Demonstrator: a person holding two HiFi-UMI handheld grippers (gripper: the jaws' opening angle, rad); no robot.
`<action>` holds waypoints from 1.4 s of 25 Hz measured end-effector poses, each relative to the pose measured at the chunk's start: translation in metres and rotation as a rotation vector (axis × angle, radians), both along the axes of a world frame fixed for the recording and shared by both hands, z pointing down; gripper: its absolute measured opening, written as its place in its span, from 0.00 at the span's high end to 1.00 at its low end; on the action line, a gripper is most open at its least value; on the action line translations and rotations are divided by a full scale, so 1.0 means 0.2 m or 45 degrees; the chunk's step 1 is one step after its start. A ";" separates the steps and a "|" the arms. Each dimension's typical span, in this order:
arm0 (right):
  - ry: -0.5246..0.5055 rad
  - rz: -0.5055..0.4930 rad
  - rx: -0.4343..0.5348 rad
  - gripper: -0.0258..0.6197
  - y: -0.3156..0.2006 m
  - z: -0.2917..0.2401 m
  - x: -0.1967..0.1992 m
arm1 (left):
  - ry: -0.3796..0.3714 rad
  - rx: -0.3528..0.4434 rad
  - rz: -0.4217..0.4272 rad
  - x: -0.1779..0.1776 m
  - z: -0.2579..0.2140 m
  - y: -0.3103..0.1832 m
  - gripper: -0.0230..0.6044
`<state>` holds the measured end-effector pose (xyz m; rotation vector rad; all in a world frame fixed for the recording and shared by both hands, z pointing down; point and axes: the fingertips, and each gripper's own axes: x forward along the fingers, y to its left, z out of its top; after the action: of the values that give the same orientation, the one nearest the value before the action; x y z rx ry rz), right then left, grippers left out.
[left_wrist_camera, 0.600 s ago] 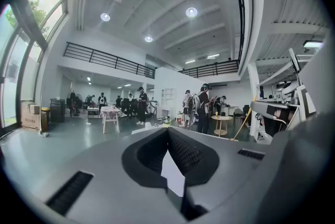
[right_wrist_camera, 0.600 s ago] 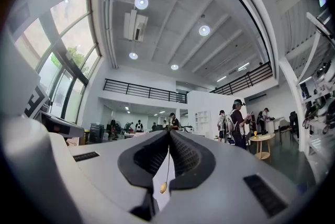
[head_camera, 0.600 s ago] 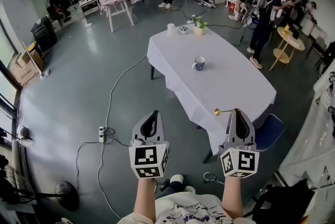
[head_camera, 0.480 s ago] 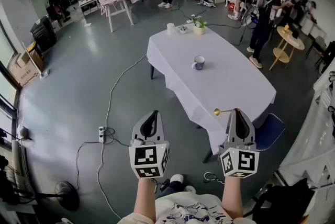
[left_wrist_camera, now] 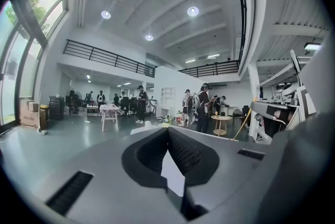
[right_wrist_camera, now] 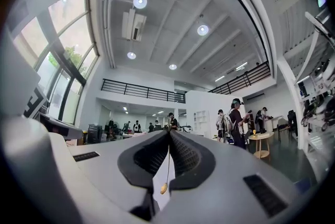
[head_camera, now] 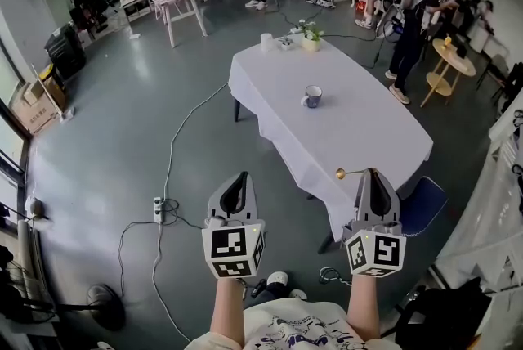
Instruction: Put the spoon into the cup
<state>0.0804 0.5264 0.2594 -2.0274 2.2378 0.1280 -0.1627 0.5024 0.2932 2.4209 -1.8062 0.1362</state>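
Note:
A blue-and-white cup (head_camera: 311, 97) stands near the middle of the white-clothed table (head_camera: 359, 127). My right gripper (head_camera: 372, 171) hovers over the table's near corner, shut on a thin gold spoon (head_camera: 350, 172). The spoon's small bowl sticks out to the left of the jaws. In the right gripper view the spoon (right_wrist_camera: 167, 165) runs down between the closed pads of that gripper (right_wrist_camera: 169, 132). My left gripper (head_camera: 239, 175) hangs over the floor left of the table, jaws closed with nothing in them. The left gripper view shows the same gripper (left_wrist_camera: 167, 129) shut and empty.
A potted plant (head_camera: 310, 38) and a white cup (head_camera: 267, 43) stand at the table's far end. A blue chair (head_camera: 421, 205) sits by the near corner. Cables and a power strip (head_camera: 159, 209) lie on the floor. People stand behind the table, beside a round side table (head_camera: 454, 62).

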 end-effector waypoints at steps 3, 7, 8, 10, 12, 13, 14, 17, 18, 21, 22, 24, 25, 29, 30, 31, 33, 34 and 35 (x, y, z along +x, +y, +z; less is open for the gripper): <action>-0.017 0.001 0.019 0.93 -0.05 0.00 -0.03 | 0.014 -0.001 0.005 -0.04 0.01 -0.05 0.94; -0.013 0.006 0.015 0.93 -0.14 0.04 -0.13 | 0.012 -0.005 0.011 -0.13 0.05 -0.16 0.94; -0.017 0.008 0.012 0.93 -0.16 0.05 -0.15 | 0.011 -0.007 0.017 -0.15 0.06 -0.19 0.94; -0.017 0.007 0.008 0.93 -0.21 0.08 -0.18 | 0.006 -0.011 0.022 -0.18 0.08 -0.24 0.94; -0.017 0.007 0.000 0.93 -0.28 0.12 -0.21 | 0.003 -0.016 0.020 -0.21 0.12 -0.31 0.94; -0.016 0.006 -0.004 0.93 -0.32 0.13 -0.22 | 0.004 -0.019 0.020 -0.22 0.14 -0.35 0.94; -0.014 0.004 -0.008 0.93 -0.35 0.14 -0.22 | 0.006 -0.022 0.020 -0.23 0.15 -0.38 0.94; -0.004 -0.005 -0.023 0.93 -0.44 0.16 -0.25 | 0.013 -0.036 0.019 -0.24 0.16 -0.46 0.94; 0.000 -0.010 -0.028 0.93 -0.47 0.16 -0.26 | 0.014 -0.043 0.018 -0.25 0.17 -0.49 0.94; -0.001 -0.012 -0.050 0.93 -0.58 0.19 -0.27 | 0.019 -0.059 0.014 -0.25 0.21 -0.60 0.94; 0.000 -0.012 -0.054 0.93 -0.62 0.20 -0.27 | 0.019 -0.063 0.012 -0.25 0.22 -0.64 0.94; 0.001 -0.015 -0.055 0.93 -0.72 0.21 -0.26 | 0.019 -0.071 0.007 -0.25 0.23 -0.73 0.94; -0.001 -0.016 -0.057 0.93 -0.78 0.21 -0.26 | 0.018 -0.075 0.005 -0.24 0.23 -0.78 0.94; -0.016 -0.017 -0.069 0.93 -1.08 0.22 -0.19 | 0.010 -0.081 -0.012 -0.19 0.24 -1.07 0.94; -0.018 -0.017 -0.067 0.93 -1.17 0.21 -0.17 | 0.010 -0.078 -0.018 -0.18 0.24 -1.15 0.94; -0.017 -0.019 -0.062 0.93 -1.25 0.21 -0.15 | 0.010 -0.074 -0.023 -0.17 0.23 -1.23 0.94; -0.011 -0.029 -0.051 0.93 -1.42 0.20 -0.13 | 0.005 -0.065 -0.033 -0.15 0.21 -1.39 0.94; -0.008 -0.035 -0.047 0.93 -1.52 0.19 -0.12 | 0.002 -0.062 -0.039 -0.15 0.20 -1.47 0.94; -0.009 -0.040 -0.043 0.93 -1.61 0.18 -0.11 | 0.001 -0.059 -0.045 -0.14 0.19 -1.56 0.94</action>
<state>0.0590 0.2039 0.2960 -2.0049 2.2821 0.0803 -0.1910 0.1910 0.3322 2.3563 -1.8232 0.1724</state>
